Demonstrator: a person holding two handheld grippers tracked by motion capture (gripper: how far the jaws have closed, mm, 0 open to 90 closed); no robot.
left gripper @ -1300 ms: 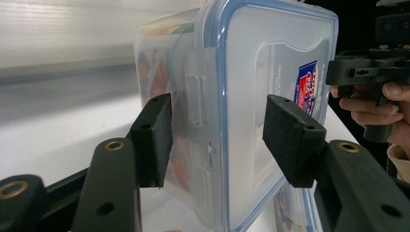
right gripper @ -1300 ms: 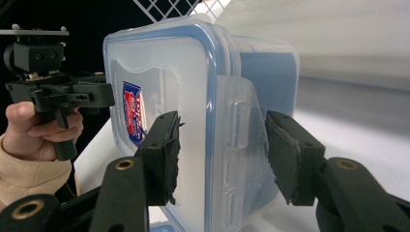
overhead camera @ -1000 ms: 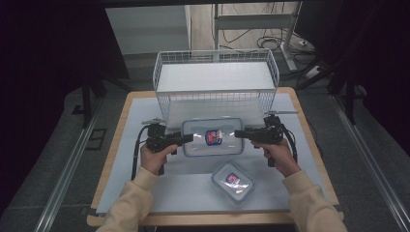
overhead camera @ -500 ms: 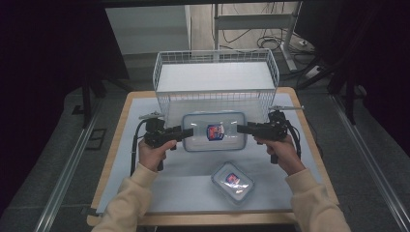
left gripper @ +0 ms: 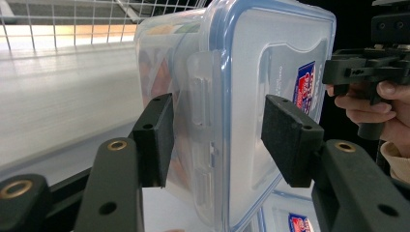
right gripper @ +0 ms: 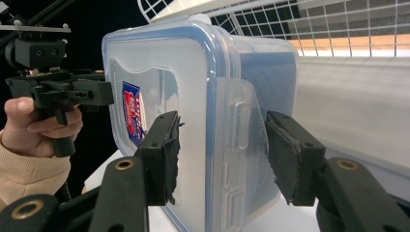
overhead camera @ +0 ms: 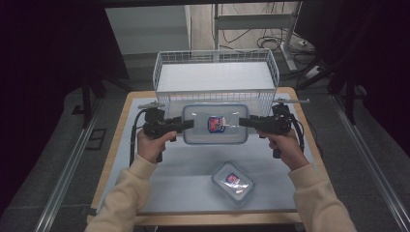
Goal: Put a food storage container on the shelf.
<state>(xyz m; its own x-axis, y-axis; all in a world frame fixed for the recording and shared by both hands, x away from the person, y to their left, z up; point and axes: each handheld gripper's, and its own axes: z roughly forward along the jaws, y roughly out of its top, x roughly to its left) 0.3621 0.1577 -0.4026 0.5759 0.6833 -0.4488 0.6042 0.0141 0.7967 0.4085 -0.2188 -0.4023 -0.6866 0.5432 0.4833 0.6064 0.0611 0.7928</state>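
Observation:
A large clear food box [overhead camera: 215, 124] with a blue-rimmed lid and a red-and-blue label hangs above the table, just in front of the wire basket [overhead camera: 164, 67]. My left gripper [overhead camera: 189, 124] is shut on its left end and my right gripper [overhead camera: 243, 122] on its right end. In the left gripper view the box [left gripper: 251, 72] stands on edge between my pads [left gripper: 157, 140], which clamp over the side latch. The right gripper view shows the same grip on the box [right gripper: 164, 63] at the other latch, pads [right gripper: 167, 154] pressing lid and base.
A smaller lidded box [overhead camera: 233, 182] with the same label lies on the grey mat [overhead camera: 179, 179] near the front edge, below and right of centre. The white wire basket stands at the back of the wooden table [overhead camera: 123, 125]. Dark floor surrounds the table.
Both hands have risen, carrying the large box up off the mat between the two grippers. The small box has stayed where it was.

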